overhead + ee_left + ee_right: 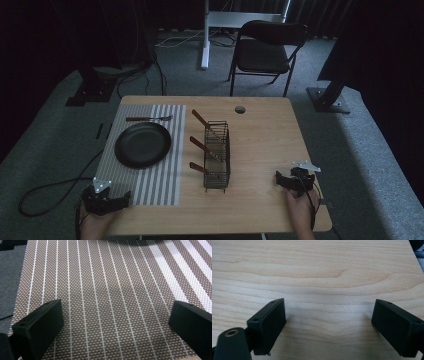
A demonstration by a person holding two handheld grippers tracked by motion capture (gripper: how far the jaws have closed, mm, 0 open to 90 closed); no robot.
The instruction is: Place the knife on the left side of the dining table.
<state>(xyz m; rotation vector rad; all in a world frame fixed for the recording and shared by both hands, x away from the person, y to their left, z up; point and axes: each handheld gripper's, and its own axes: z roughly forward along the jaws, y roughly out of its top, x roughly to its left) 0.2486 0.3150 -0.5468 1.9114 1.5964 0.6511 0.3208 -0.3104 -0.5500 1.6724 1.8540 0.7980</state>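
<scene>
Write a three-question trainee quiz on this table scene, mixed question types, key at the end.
1. True or false: the fork lies on the black plate.
2. How many wooden handles stick out of the wire basket?
3. The left gripper hangs over: A) bare wood B) the striped placemat C) the plate.

Key: 1 false, it lies on the placemat beyond the plate; 2 three; 3 B.

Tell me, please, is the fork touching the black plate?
Apart. The high view shows striped placemat between the fork and the plate's far rim.
</scene>
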